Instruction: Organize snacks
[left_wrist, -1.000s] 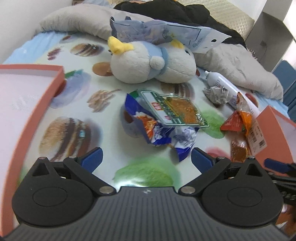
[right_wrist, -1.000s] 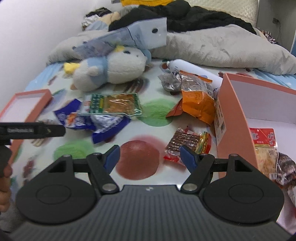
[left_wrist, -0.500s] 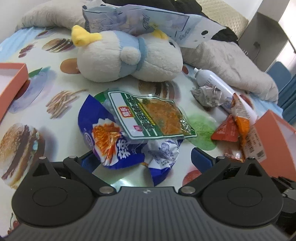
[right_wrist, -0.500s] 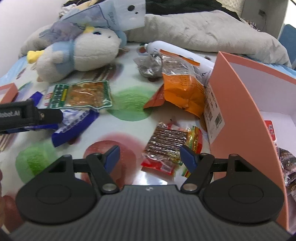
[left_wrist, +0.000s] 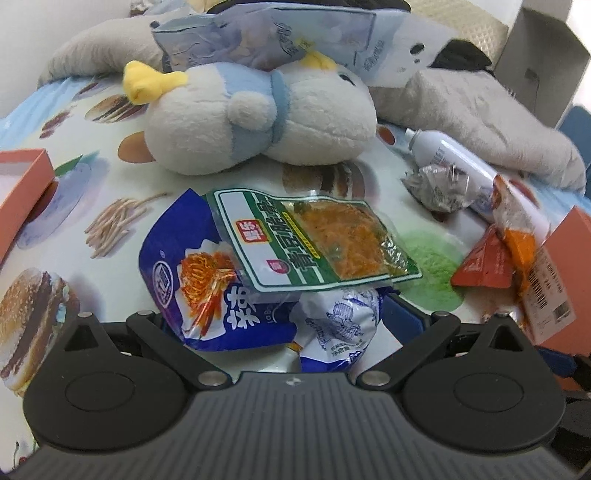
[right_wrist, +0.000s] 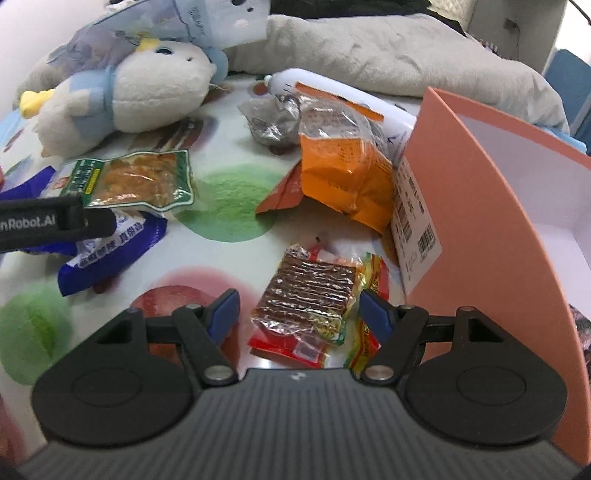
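Observation:
My left gripper (left_wrist: 280, 317) is open, its jaws on either side of a blue and white snack packet (left_wrist: 207, 291) on the printed sheet. A green packet of orange shreds (left_wrist: 314, 240) lies across the blue one. My right gripper (right_wrist: 299, 310) is open around a brown strip snack on red and yellow packets (right_wrist: 314, 299). An orange snack bag (right_wrist: 343, 173) leans by the salmon box (right_wrist: 480, 206), whose white inside holds some snacks. The green packet (right_wrist: 136, 181) and the left gripper's arm (right_wrist: 51, 225) show in the right wrist view.
A white and blue plush toy (left_wrist: 258, 122) with a pale snack bag (left_wrist: 266, 37) on it lies behind. A white spray bottle (left_wrist: 450, 162), a crumpled silver wrapper (left_wrist: 436, 184), a grey blanket (right_wrist: 388, 55) and a salmon lid (left_wrist: 22, 184) at the left.
Both grippers have moved forward and down. The left now straddles the blue packet; the right now straddles the brown strip snack.

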